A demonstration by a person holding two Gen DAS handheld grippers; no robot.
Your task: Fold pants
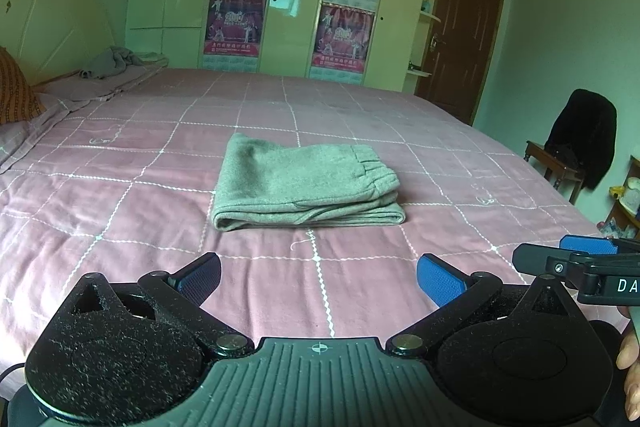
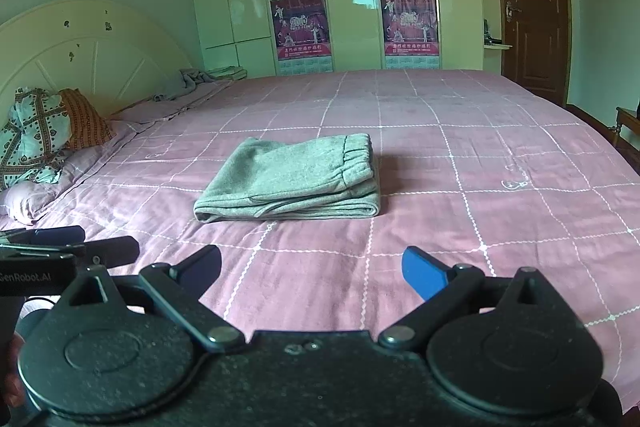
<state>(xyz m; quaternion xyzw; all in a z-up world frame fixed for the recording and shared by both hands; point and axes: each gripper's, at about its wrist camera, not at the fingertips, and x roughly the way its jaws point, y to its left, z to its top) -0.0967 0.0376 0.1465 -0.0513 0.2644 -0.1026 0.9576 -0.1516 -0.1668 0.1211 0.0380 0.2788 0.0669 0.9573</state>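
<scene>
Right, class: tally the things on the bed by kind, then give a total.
Folded grey pants: 1
Pillows, patterned and orange: 2
Crumpled grey cloth by the headboard: 1
Total: 4

Bare bedspread point(image 1: 120, 211) all around folded pants point(image 1: 304, 183), pillows point(image 2: 36, 135) far left, chair point(image 1: 560, 163) far right

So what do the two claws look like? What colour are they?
Both look alike. The left claw has black arms on round black discs, flat blue pads on its fingers, and a ridged grey body with a small crosshair mark. The right claw matches, with a blue pad. White lettering runs along each one's side.
</scene>
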